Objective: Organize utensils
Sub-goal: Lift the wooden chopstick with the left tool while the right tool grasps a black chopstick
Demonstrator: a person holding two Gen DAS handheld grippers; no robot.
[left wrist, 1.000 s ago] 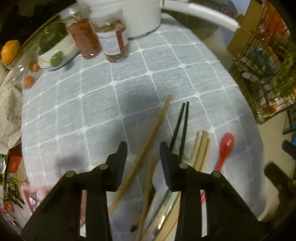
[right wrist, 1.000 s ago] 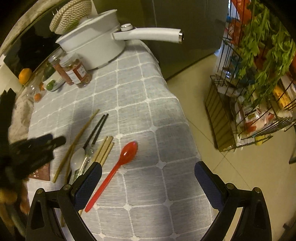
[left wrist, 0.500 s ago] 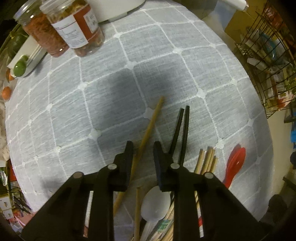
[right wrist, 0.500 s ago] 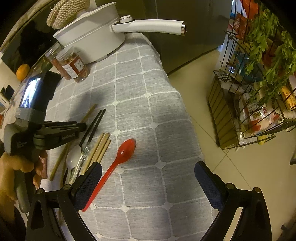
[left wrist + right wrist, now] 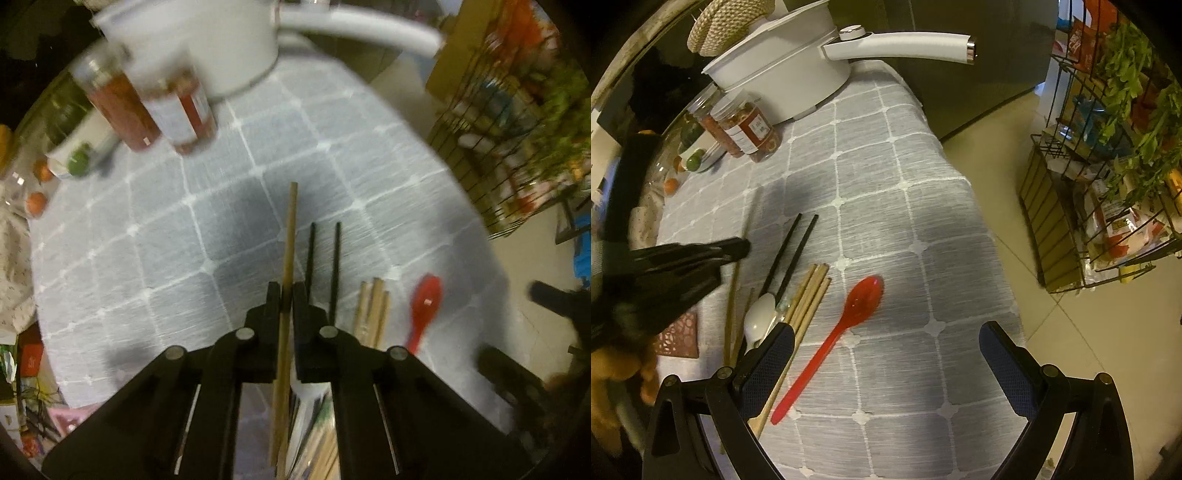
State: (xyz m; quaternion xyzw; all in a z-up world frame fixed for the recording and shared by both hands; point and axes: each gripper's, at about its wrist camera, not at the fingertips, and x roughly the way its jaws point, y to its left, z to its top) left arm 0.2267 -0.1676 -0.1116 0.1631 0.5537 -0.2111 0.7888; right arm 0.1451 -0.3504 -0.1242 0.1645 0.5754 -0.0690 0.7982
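Wooden chopstick (image 5: pixel 289 236) clenched between just-closed left tongs (image 5: pixel 287 295); right tongs (image 5: pixel 886 343) released above red spoon (image 5: pixel 846 325).

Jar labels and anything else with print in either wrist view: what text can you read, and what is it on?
No text is readable in either view.
Front jar: white label with small print, too small to read.
Packets in the wire rack: printed, but too small and distorted.
Left wrist view: the jar label is blurred by motion.
Red spoon: no marking visible.
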